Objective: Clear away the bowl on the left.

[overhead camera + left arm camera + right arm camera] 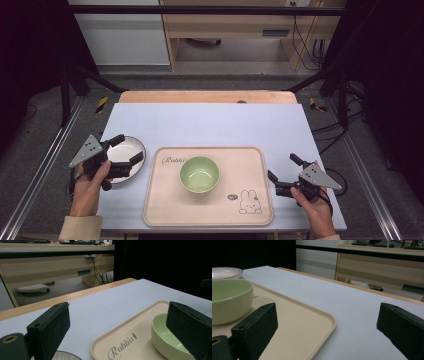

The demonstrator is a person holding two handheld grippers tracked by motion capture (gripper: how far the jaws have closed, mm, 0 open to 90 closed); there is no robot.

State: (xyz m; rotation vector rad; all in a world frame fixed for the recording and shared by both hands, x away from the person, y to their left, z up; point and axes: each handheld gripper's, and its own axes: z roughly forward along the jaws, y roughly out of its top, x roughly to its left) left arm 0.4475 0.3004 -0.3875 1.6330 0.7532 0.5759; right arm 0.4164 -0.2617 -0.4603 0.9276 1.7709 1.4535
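Observation:
A pale green bowl (199,174) stands in the middle of a beige tray (165,200) printed with "Rabbit" and a rabbit drawing. Left of the tray lies a small white plate (128,151). My left gripper (129,148) hovers open over that plate, jaws spread across its right half, holding nothing. In the left gripper view the gripper (117,315) faces the tray (125,340) and the bowl (161,336), with the plate (66,356) at the bottom edge. My right gripper (282,167) is open just right of the tray, empty. The right gripper view shows the gripper (325,315), the bowl (229,300), the tray (299,325) and the plate (224,272).
The light blue table (215,125) has a wooden strip along its far edge. Beyond it are a wooden desk and cables on the floor. Metal rails run along both sides of the table. The person's hands and sleeves enter from the bottom.

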